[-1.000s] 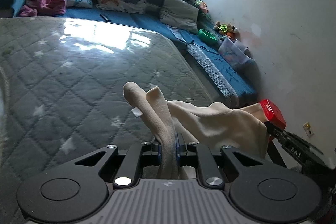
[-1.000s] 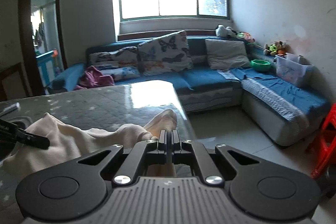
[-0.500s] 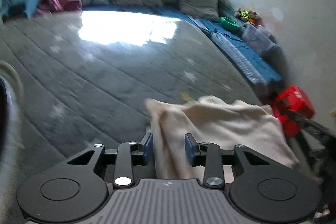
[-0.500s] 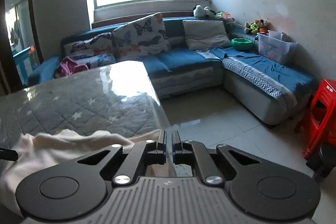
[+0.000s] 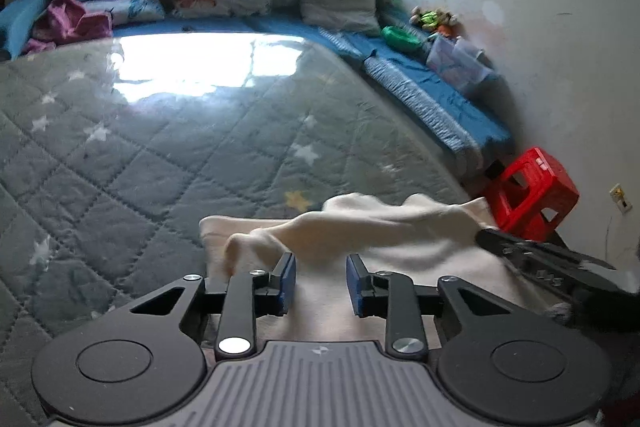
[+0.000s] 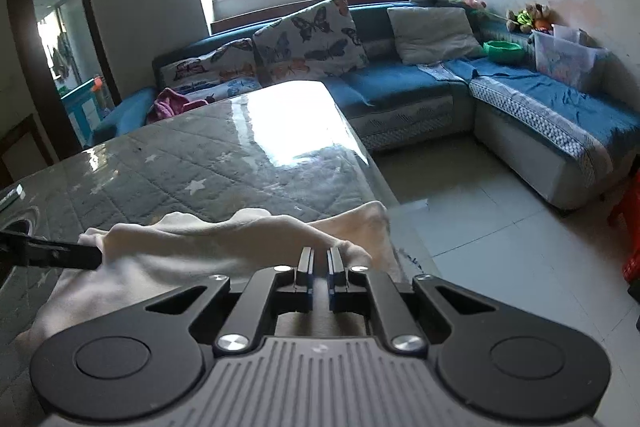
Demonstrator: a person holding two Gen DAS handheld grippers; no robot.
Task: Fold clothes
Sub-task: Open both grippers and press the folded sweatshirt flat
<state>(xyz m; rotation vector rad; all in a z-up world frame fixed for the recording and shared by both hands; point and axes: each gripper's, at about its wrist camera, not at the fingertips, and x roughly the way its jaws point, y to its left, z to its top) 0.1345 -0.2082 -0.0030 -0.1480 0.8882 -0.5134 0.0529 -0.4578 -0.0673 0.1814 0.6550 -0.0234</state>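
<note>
A cream cloth lies bunched on the grey quilted, star-patterned table near its right front corner. My left gripper is open, its blue pads on either side of the cloth's near edge, holding nothing. The cloth also shows in the right wrist view. My right gripper has its jaws slightly parted just above the cloth's right end; I cannot tell if fabric is pinched. The right gripper's black finger shows in the left wrist view, and the left gripper's finger in the right wrist view.
The table's right edge drops to a tiled floor. A blue corner sofa with butterfly cushions runs behind and to the right. A red stool stands by the wall. A pink garment lies on the sofa.
The left gripper let go of the cloth and opened wider. The cloth dropped from a lifted fold onto the table. The right gripper's jaws parted slightly.
</note>
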